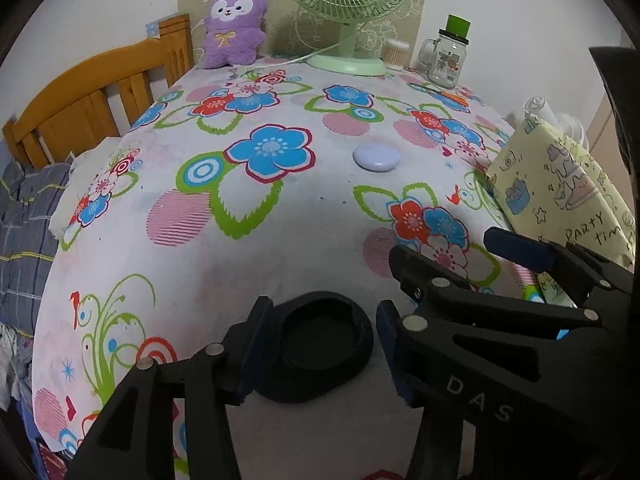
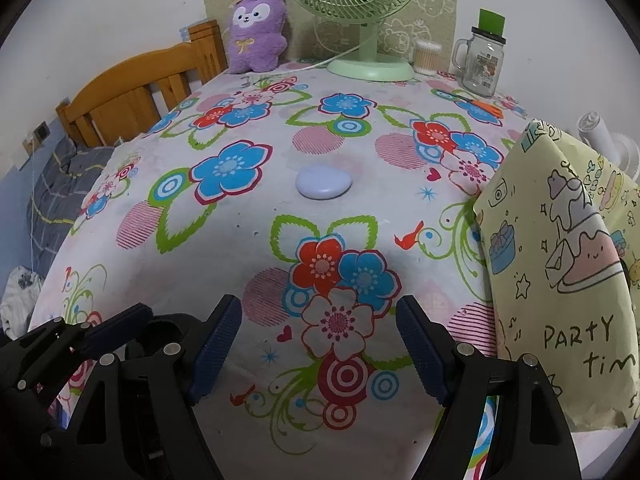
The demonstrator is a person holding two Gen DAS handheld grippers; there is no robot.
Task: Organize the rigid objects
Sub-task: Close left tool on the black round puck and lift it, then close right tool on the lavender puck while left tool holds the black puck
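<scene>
Two rigid pieces lie loose on the flowered bench (image 2: 248, 248): a black ring-shaped holder (image 1: 320, 346) between the left claw's (image 1: 316, 354) spread jaws, ungripped, and a lilac pebble-shaped case (image 2: 323, 182) farther back. Right claw (image 2: 318, 350) spread, empty. Most organizing seems left.

Left tongs (image 1: 320, 350) angle steeply downward, jaws partly apart with a gap beside the right pad; right tongs (image 2: 318, 344) at their 2 o'clock, equally tilted, jaws spread wide with nothing between
</scene>
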